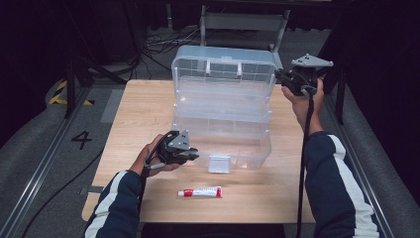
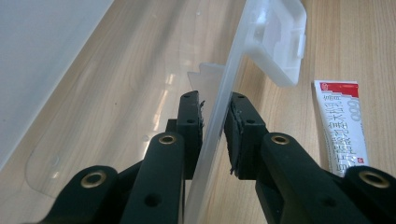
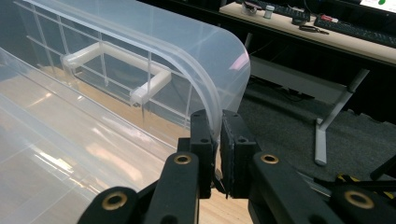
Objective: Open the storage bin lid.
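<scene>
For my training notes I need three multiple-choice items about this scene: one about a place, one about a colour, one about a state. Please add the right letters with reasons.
1. Where does the tube lie?
A. inside the box
B. on the table in front of the box
C. on the floor

2. Which colours does the tube show?
A. white and red
B. green and black
C. all blue

3. What is the state of the box?
A. lid shut
B. lid raised open
C. lid missing

Answers:
1 B, it rests on the table near the front edge.
2 A, white body with red ends.
3 B, the right tool pinches the raised lid's edge.
</scene>
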